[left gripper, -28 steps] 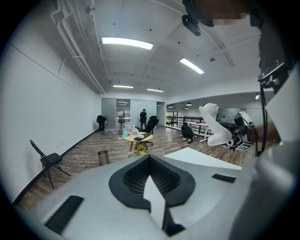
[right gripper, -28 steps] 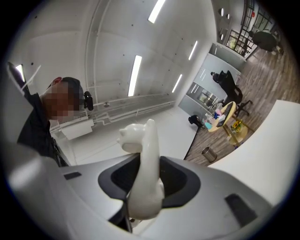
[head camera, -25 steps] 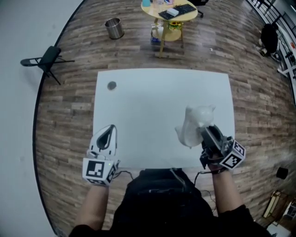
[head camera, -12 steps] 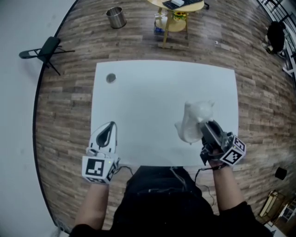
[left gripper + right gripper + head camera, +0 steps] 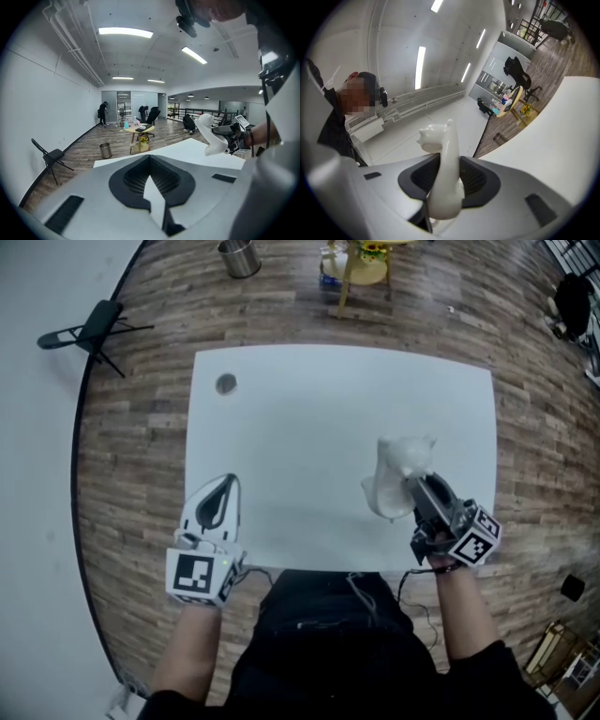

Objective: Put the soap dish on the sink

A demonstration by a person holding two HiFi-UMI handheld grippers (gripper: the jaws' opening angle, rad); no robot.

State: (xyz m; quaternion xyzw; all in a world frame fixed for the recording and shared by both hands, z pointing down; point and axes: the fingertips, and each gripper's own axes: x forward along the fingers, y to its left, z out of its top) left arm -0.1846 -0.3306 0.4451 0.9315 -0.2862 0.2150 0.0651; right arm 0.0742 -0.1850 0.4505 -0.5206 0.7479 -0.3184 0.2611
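The white soap dish (image 5: 396,470) hangs tilted over the right half of the white table (image 5: 309,418). My right gripper (image 5: 419,487) is shut on its near end. In the right gripper view the dish (image 5: 442,154) stands up between the dark pads (image 5: 474,180), its lumpy top against the ceiling. My left gripper (image 5: 226,486) is near the table's front left edge, shut, with nothing in it. Its view looks level across the room and shows its jaws (image 5: 150,161) met, with the dish (image 5: 209,136) and the right gripper far off at the right.
A small grey round disc (image 5: 225,383) lies at the table's far left corner. Wood floor surrounds the table. A black folding chair (image 5: 94,329) stands far left, a metal bin (image 5: 240,257) and a yellow round table (image 5: 364,266) beyond the far edge.
The right gripper has sunk toward the table with the dish still in it. The left gripper has dropped slightly. The head view has tipped, so the table sits higher in the picture.
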